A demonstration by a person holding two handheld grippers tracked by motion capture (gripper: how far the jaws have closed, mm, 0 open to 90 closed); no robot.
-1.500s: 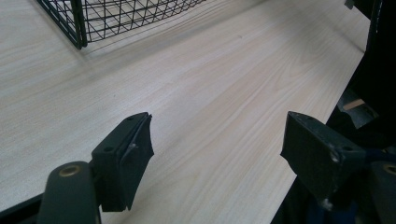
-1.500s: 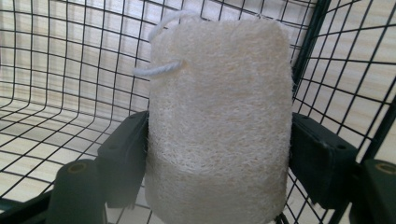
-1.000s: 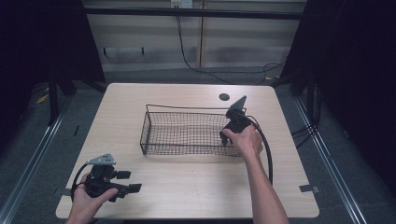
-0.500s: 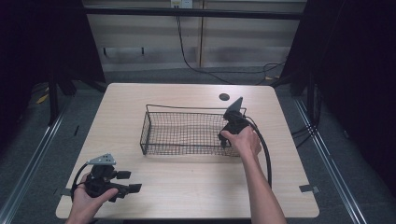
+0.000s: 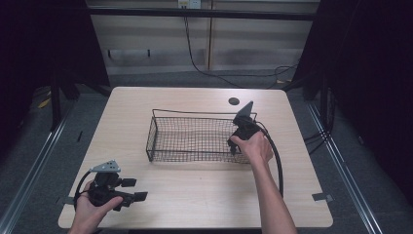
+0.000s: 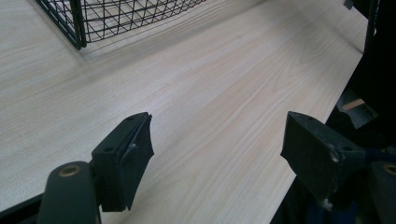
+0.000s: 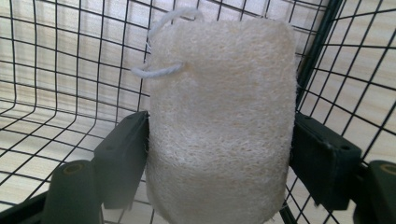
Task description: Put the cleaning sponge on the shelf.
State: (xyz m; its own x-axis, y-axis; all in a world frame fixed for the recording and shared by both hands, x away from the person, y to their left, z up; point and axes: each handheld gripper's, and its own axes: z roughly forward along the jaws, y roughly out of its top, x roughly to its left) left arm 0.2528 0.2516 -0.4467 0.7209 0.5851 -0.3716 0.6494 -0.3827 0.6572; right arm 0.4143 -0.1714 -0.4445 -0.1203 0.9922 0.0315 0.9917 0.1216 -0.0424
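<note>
A pale wooden desk [image 5: 195,102] carries a wire basket [image 5: 195,139] near its middle. At the basket's right end, a loofah pad [image 7: 219,126] is gripped upright by the right tool [image 7: 219,158]. Near the desk's front left corner, the left tool [image 6: 217,154] is held wide open and empty.

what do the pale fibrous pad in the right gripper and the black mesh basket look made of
The pale fibrous pad: likely loofah or similar plant fibre, matte, with a coarse matted weave and a white cord loop. The black mesh basket: thin metal wire by the look, dark coated, in a rigid open grid on the light wooden table.
</note>
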